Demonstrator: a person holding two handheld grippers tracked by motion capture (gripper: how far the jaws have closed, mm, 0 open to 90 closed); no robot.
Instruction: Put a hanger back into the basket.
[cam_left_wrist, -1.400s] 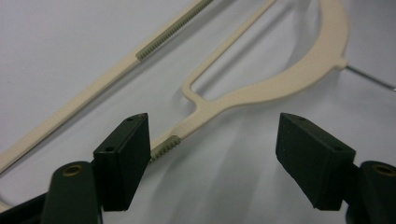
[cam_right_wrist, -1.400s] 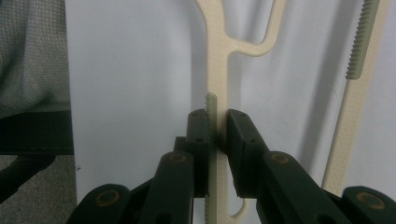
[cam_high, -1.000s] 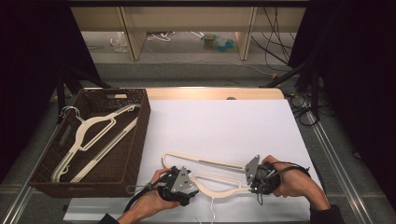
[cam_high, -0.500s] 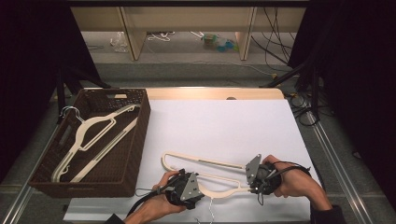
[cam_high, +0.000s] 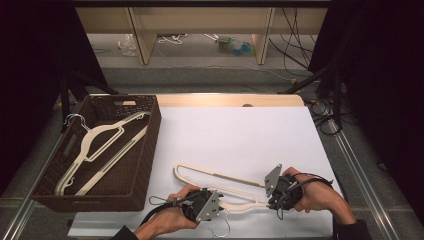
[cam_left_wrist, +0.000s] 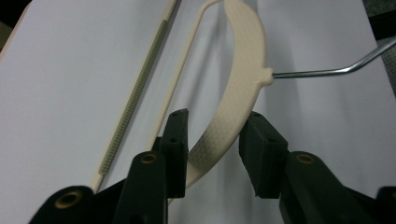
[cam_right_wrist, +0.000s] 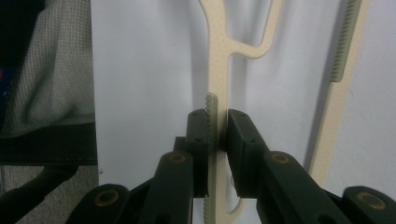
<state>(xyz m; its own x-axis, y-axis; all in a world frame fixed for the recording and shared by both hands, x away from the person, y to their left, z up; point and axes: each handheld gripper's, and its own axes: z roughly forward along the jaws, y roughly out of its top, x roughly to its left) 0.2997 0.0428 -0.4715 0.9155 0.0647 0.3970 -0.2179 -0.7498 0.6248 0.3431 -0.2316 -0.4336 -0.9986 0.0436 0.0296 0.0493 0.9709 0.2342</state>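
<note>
A cream plastic hanger (cam_high: 215, 175) with a metal hook lies on the white table near its front edge. My left gripper (cam_high: 210, 202) is at the hanger's curved shoulder, just short of the hook. In the left gripper view that shoulder (cam_left_wrist: 243, 70) runs slantwise between the jaws of the left gripper (cam_left_wrist: 212, 135). The jaws have just been closing, and both pads now touch the shoulder. My right gripper (cam_high: 269, 195) is shut on the hanger's right end. In the right gripper view the pads of the right gripper (cam_right_wrist: 216, 126) pinch the thin arm (cam_right_wrist: 217, 60) and its ridged strip.
A brown wicker basket (cam_high: 145, 165) stands at the table's left and holds two more cream hangers (cam_high: 100, 145). The white table top (cam_high: 240, 130) stretches behind the hanger. Shelf legs, cables and stands are on the floor beyond the table's far edge.
My left gripper has shifted a little to the right along the hanger and its jaws have closed in on the shoulder. The right gripper and the hanger have kept still.
</note>
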